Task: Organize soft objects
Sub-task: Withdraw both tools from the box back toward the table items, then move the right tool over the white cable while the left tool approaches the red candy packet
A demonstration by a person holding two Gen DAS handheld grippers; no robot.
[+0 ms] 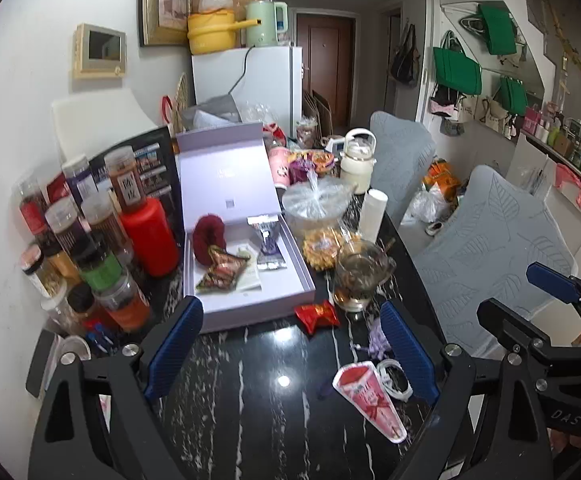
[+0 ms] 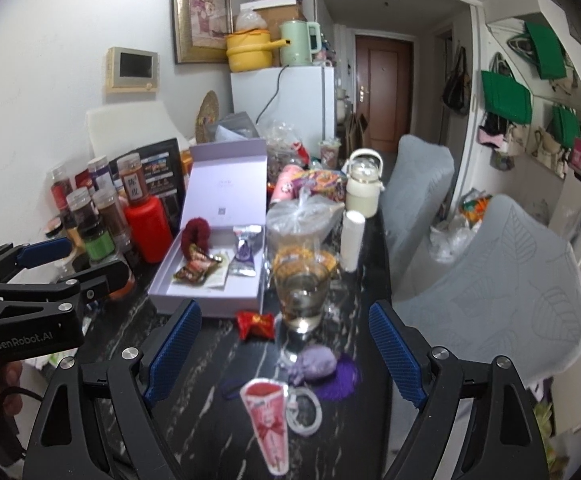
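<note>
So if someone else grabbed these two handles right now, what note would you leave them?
Left tool: open, empty. Right tool: open, empty.
Open lilac gift box already holds a dark red fluffy scrunchie, snack packets and a silver-purple sachet.
Still loose on the black marble table: red foil candy, lilac knitted pouch with purple tassel, pink cone-shaped packet, white coiled cable.
Left, probably: move these soft items into the box, avoiding the glass mug.
</note>
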